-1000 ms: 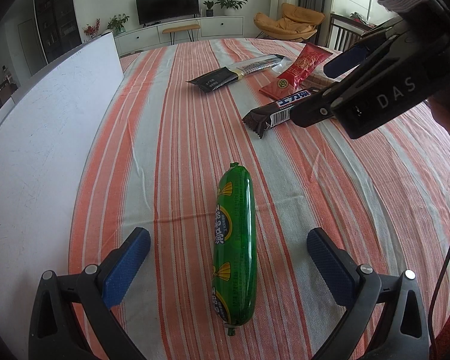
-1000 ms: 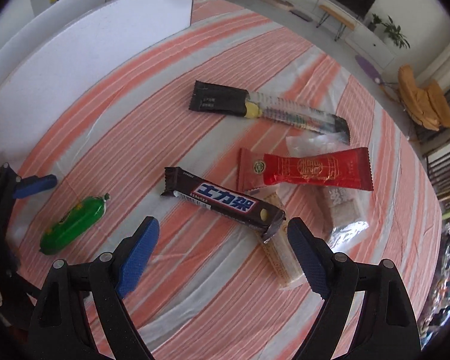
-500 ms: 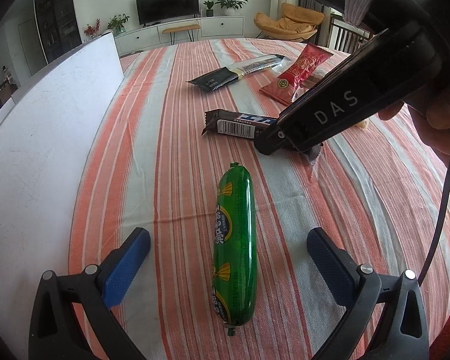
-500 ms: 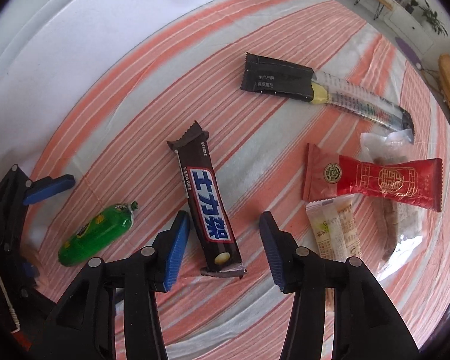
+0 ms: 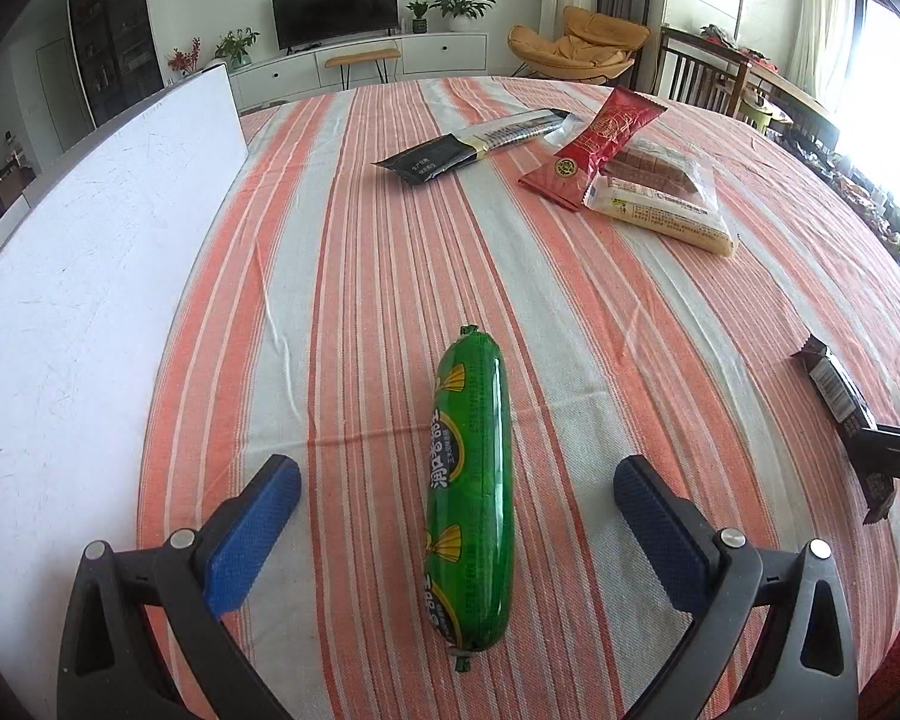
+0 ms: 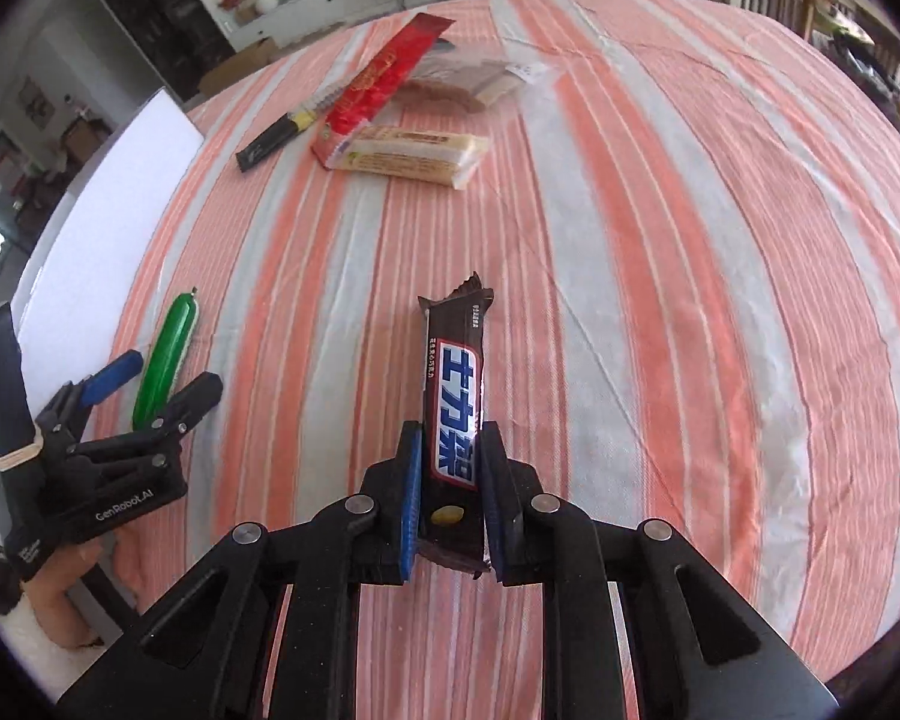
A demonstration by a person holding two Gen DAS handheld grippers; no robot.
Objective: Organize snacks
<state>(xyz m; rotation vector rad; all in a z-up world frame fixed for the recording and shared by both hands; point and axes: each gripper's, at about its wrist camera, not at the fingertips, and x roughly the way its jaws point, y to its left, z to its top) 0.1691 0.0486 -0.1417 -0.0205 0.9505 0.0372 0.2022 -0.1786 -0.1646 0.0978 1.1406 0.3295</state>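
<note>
Between the right gripper's [image 6: 450, 480] blue pads, the chocolate bar [image 6: 455, 402] is pinched at its near end, pointing forward over bare striped cloth [image 6: 660, 300]. Left of it, the left gripper [image 5: 456, 498] stands spread around the green sausage [image 5: 468, 480], beside the white board [image 5: 90, 276].

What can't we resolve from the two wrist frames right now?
- Chocolate bar: in the right wrist view its rear end sits behind the right gripper pads; in the left wrist view the frame edge cuts it off.
- Black packet: right wrist view, far end hidden under the red packet.
- Clear wafer bag: left wrist view, partly covered by the red packet; label too small to read.
- Green sausage between the open left gripper fingers: print unreadable.
</note>
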